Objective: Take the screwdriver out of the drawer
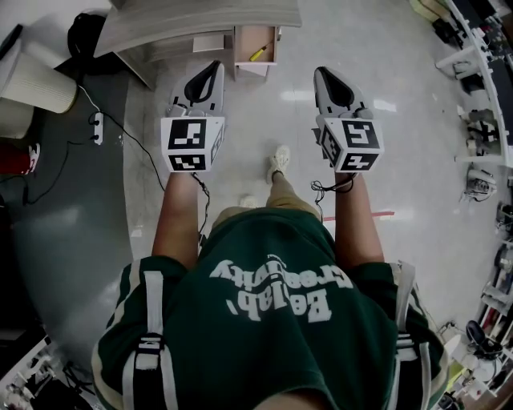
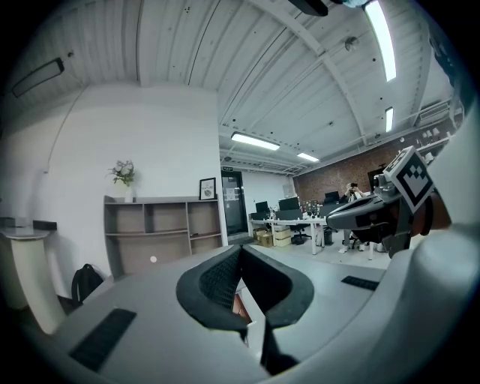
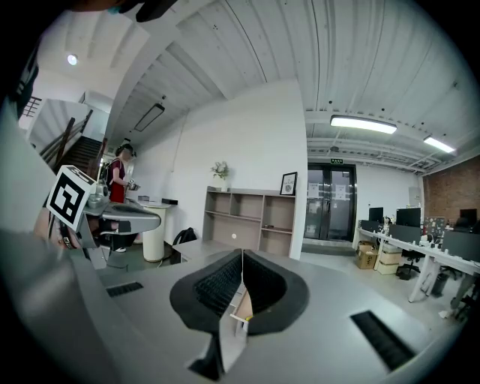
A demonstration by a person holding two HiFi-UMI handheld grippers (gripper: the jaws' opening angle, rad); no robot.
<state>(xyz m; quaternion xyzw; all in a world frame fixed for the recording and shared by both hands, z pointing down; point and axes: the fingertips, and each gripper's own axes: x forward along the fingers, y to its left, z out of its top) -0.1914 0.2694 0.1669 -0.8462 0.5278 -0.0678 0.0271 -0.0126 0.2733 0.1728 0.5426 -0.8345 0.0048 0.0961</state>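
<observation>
An open wooden drawer (image 1: 256, 46) sticks out from under a grey desk (image 1: 200, 20) at the top of the head view. A yellow-handled screwdriver (image 1: 257, 54) lies inside it. My left gripper (image 1: 215, 67) is held level, short of the drawer and to its left, jaws shut and empty. My right gripper (image 1: 320, 74) is level with it, to the drawer's right, also shut on nothing. In the right gripper view the drawer (image 3: 238, 304) shows below the closed right gripper (image 3: 241, 256), with a bit of the yellow screwdriver (image 3: 246, 318). The left gripper (image 2: 240, 249) shows the drawer (image 2: 241, 306) beneath it.
A white cylindrical bin (image 1: 36, 80), a black bag (image 1: 84, 36) and a power strip with cables (image 1: 97, 128) lie left of the desk. Benches with equipment (image 1: 481, 120) line the right side. My shoe (image 1: 278, 160) stands on the glossy floor. Another person (image 3: 118, 180) stands far left.
</observation>
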